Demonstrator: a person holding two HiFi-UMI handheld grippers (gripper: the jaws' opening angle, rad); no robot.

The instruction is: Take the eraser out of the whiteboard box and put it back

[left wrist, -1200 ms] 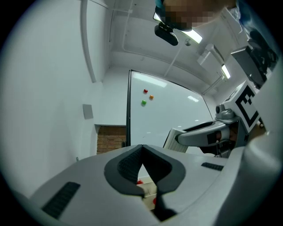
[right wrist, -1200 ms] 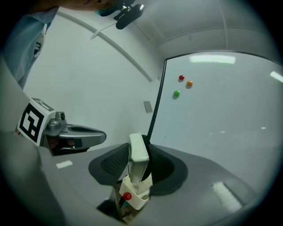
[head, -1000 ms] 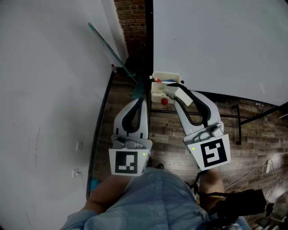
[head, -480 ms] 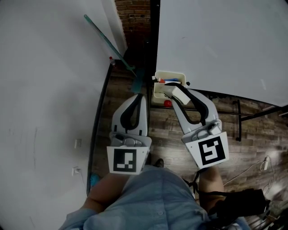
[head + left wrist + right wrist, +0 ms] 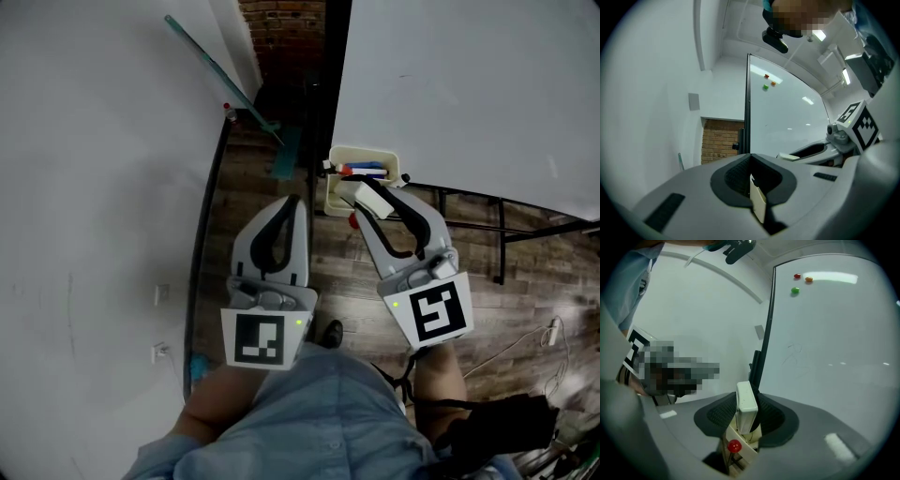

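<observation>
Obs., standing beside the person at the whiteboard (image 5: 469, 94).

Right tool (image 5: 368, 190): jaws partly apart and clamped on the white eraser (image 5: 382, 202), one pad on each broad face. In the right gripper view the eraser (image 5: 746, 404) stands on end between the pads, its top end clear above them.

Whiteboard box (image 5: 364, 156): cream, open-topped, fixed at the lower edge of the board, at 12 o'clock from the right tool in the head view. Blue and red markers (image 5: 364, 172) lie inside it. In the right gripper view the box (image 5: 743, 451) sits directly under the eraser, with a red knob (image 5: 734, 446) on its near face. The eraser is over the open top of the box. Cannot tell whether its lower end is past the rim or touches anything inside.

Left tool (image 5: 293, 202): at 9 o'clock from the right tool, near it but not touching. Its jaws are closed tip to tip with nothing held; the left gripper view confirms this. It points at the gap between the board's frame and the brick wall (image 5: 281, 28).

Board: three small magnets (image 5: 797, 282), red, orange and green, at 12 o'clock high on its surface in the right gripper view.

Floor (image 5: 347, 291): dark wood planks under both tools.
</observation>
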